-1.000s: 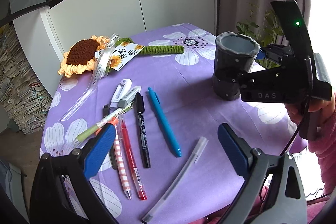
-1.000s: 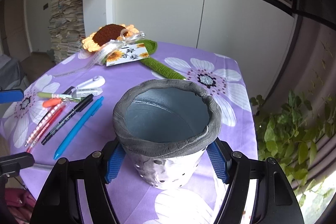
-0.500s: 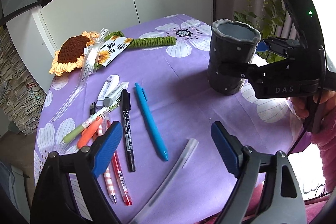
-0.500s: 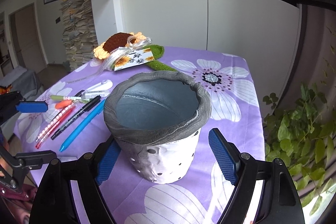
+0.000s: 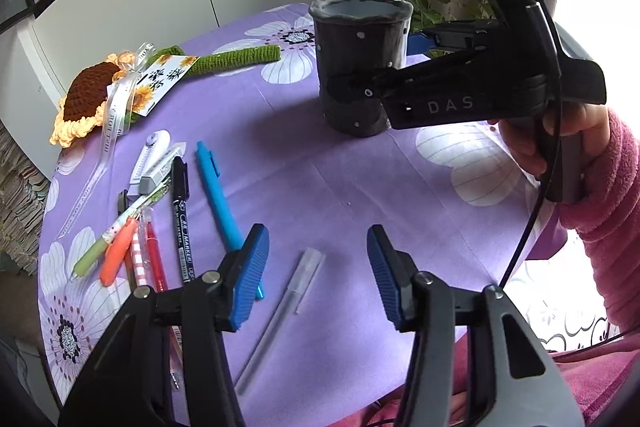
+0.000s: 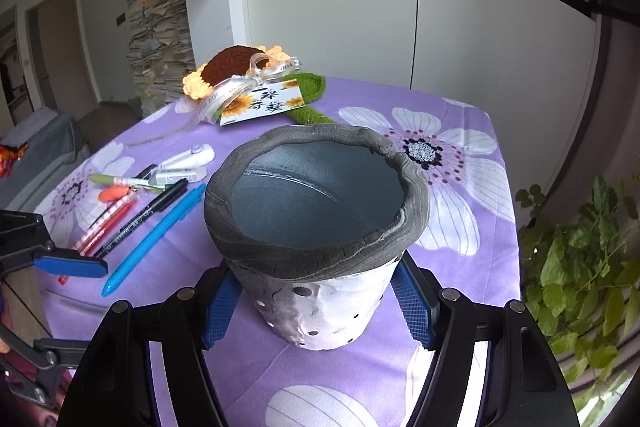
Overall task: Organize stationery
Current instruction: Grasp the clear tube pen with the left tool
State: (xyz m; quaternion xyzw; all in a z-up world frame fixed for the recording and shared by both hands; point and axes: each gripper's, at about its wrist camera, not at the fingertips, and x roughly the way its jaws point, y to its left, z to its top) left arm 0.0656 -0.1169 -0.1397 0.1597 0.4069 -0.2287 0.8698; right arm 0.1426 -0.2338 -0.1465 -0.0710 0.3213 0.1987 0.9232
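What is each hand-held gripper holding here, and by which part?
The right hand-held gripper clamps the grey pen pot by its lower side walls. The left hand-held gripper holds nothing; the clear pen lies untouched between its pads.

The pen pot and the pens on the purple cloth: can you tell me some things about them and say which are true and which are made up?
1. The pen pot is empty inside. True.
2. The right gripper squeezes the pot from both sides. True.
3. The left gripper holds the blue pen. False: its jaws, which have just been closing, are apart over the clear pen, gripping nothing.
4. The black marker stands in the pot. False: it lies on the tablecloth beside the blue pen.
5. The crochet sunflower lies on the table. True.
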